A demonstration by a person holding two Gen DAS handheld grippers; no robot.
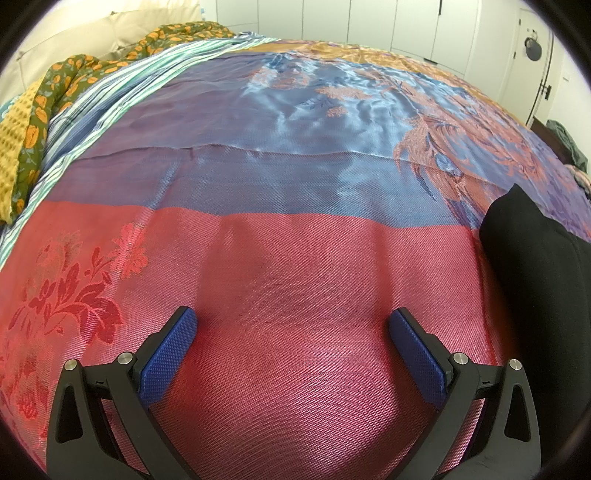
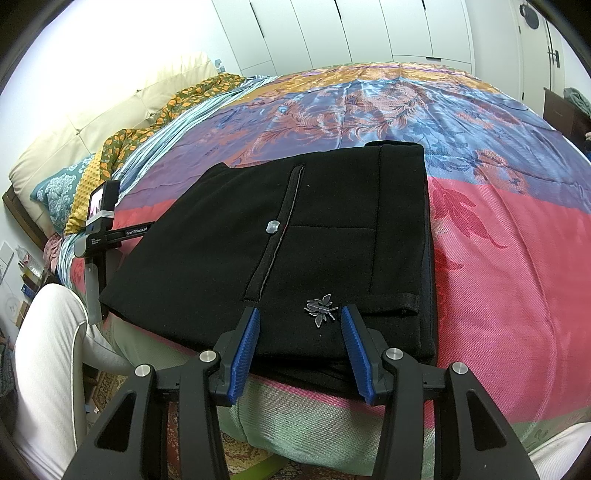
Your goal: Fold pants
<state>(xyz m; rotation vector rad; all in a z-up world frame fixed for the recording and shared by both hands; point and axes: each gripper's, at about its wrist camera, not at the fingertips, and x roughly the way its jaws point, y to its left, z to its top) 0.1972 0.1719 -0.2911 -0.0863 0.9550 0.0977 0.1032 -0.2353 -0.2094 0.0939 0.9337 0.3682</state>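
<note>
The black pants lie folded into a flat rectangle on the bed near its front edge, with a pocket slit, a button and a silver insect emblem on top. My right gripper is open and empty, hovering just above the near edge of the pants. My left gripper is open and empty over the pink part of the bedspread, left of the pants, whose corner shows in the left wrist view. The left gripper's body also shows in the right wrist view, beside the pants' left edge.
A shiny pink, blue and gold floral bedspread covers the bed. Pillows and bunched quilts lie at the headboard on the left. White wardrobes stand behind the bed. The bed's front edge drops to a patterned rug.
</note>
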